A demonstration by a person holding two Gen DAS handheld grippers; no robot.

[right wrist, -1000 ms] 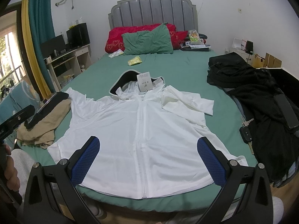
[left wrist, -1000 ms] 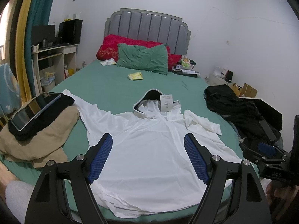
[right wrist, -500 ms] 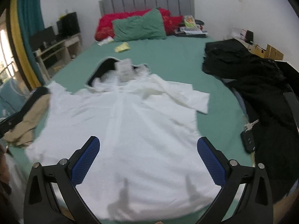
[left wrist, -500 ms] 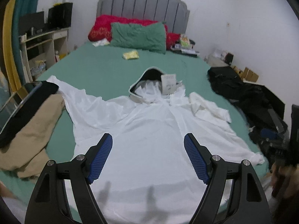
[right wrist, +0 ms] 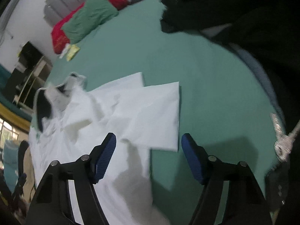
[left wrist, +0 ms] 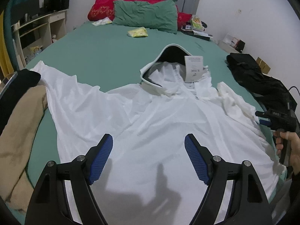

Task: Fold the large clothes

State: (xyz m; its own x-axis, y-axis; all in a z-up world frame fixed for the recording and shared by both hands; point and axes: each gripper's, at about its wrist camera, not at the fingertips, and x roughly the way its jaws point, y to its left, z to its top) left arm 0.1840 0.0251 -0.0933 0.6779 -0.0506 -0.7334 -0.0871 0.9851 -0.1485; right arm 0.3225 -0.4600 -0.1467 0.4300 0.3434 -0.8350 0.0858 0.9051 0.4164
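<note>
My left gripper (left wrist: 149, 157) hangs wide open, empty, above the white jacket (left wrist: 150, 123). My right gripper (right wrist: 149, 156) is closing, nothing clamped; folded sleeve (right wrist: 150, 112) just ahead.

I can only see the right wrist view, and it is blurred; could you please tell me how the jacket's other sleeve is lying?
Observer: The other sleeve of the white jacket lies spread out on the bed. Its end is beside a black garment that lies on a tan one.
Operator: Thank you. Where is the left claw?
Observer: The left claw hovers open over the jacket's lower body, with nothing between its pads.
Operator: Is the paper tag out of the way?
Observer: The paper tag stands at the collar, against the hood, well up the jacket from that claw.
</note>
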